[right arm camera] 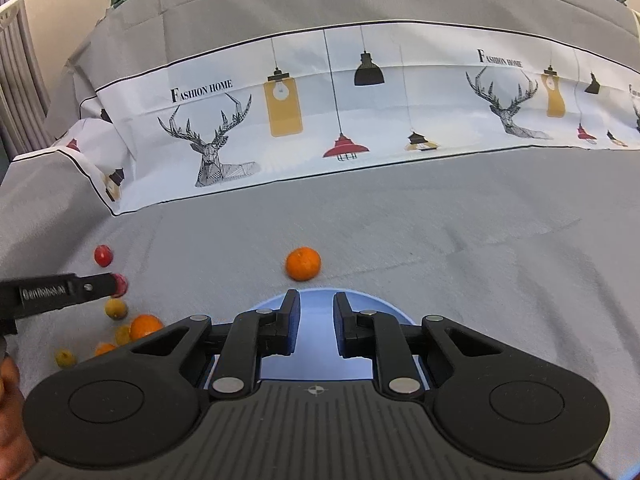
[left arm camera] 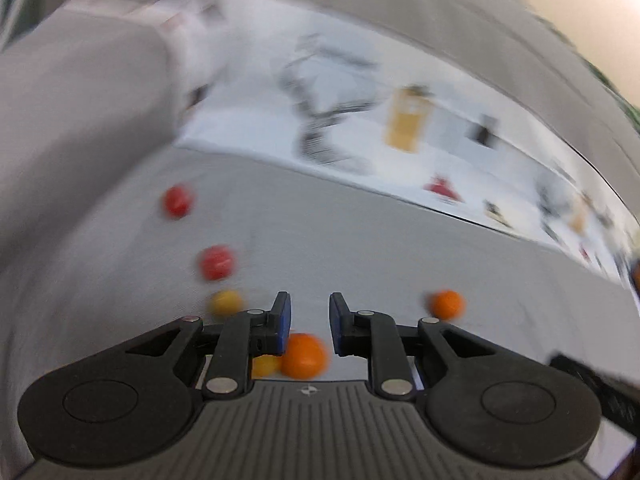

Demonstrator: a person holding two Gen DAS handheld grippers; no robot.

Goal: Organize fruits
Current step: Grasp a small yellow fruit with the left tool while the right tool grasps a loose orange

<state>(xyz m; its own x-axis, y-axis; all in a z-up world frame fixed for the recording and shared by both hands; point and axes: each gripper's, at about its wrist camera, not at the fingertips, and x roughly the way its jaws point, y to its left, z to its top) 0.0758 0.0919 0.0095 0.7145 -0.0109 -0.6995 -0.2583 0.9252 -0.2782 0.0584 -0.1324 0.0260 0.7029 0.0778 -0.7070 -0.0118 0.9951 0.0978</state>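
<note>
Small fruits lie loose on a grey cloth. In the blurred left wrist view, my left gripper [left arm camera: 310, 322] is open and empty above an orange [left arm camera: 304, 355], with a yellow fruit [left arm camera: 265, 365] beside it, another yellow one [left arm camera: 225, 303], two red ones [left arm camera: 216, 262] [left arm camera: 177, 201] further out and an orange [left arm camera: 447, 304] to the right. In the right wrist view, my right gripper [right arm camera: 316, 324] is open and empty over a light blue plate [right arm camera: 320, 360]. An orange [right arm camera: 303, 264] lies just beyond the plate. The left gripper's finger [right arm camera: 60, 290] shows at the left over a cluster of fruits [right arm camera: 116, 320].
A white printed band with deer and lamps [right arm camera: 320, 120] crosses the cloth behind the fruits. The cloth folds up at the left [right arm camera: 92, 152]. A hand [right arm camera: 8, 400] shows at the lower left edge.
</note>
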